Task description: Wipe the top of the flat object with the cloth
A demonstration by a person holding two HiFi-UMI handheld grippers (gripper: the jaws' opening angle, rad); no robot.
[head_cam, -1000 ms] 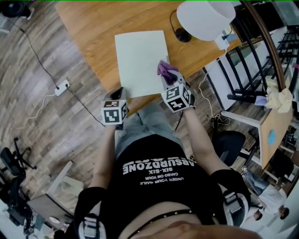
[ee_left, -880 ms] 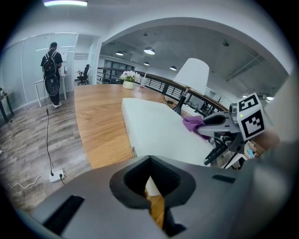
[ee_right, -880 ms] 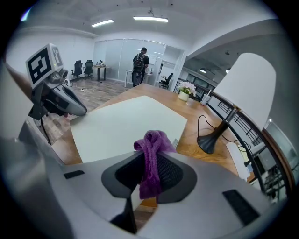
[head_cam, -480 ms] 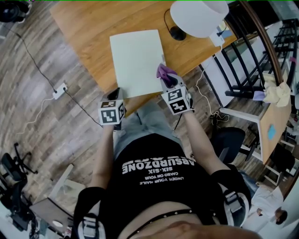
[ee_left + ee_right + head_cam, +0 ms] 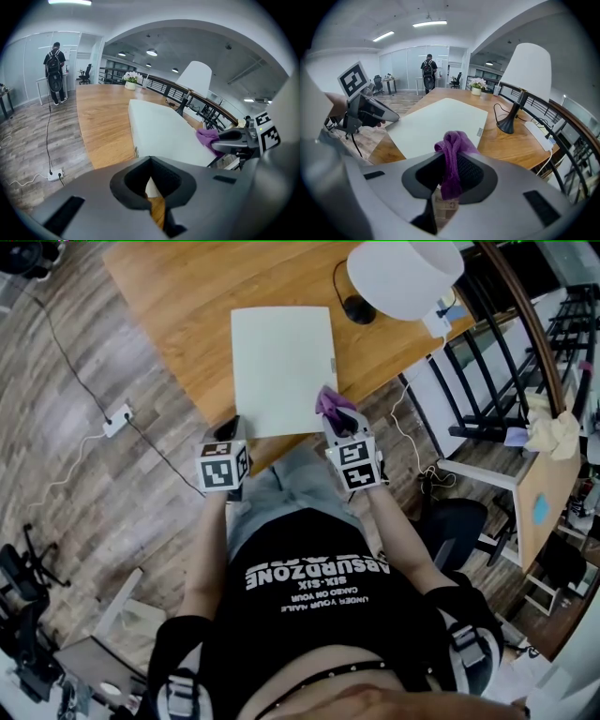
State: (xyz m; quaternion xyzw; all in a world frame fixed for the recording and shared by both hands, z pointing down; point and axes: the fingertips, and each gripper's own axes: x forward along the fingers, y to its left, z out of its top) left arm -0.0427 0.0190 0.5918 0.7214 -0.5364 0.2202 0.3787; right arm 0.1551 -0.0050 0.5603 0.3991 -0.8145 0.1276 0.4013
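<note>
Table (image 5: 178, 306) of orange-brown wood, seen from the head view, carrying a pale flat board (image 5: 281, 362) that lies lengthwise with its near edge close to the table's near edge. A lamp (image 5: 408, 276) with a white shade stands at the table's far right corner, well apart from the board.

Right gripper (image 5: 339, 414): jaws closed on a purple cloth (image 5: 330, 401). The cloth bunches up above the jaw tips and lies over the board's near right corner. Whether it presses on the surface cannot be told. In the right gripper view the cloth (image 5: 452, 145) hangs between the dark pads of the right gripper (image 5: 450, 180), with the board (image 5: 440, 119) stretching away behind it and the lamp (image 5: 529, 70) to the right.

Left gripper (image 5: 234, 424): jaws together, holding nothing. Its tips sit at the board's near left corner, by the table's near edge. In the left gripper view, the left gripper (image 5: 152, 190) shows only a narrow slit between the pads, through which the board corner and wood are seen. The board (image 5: 159, 126) runs ahead, and the cloth (image 5: 206, 137) shows at its right edge.
</note>
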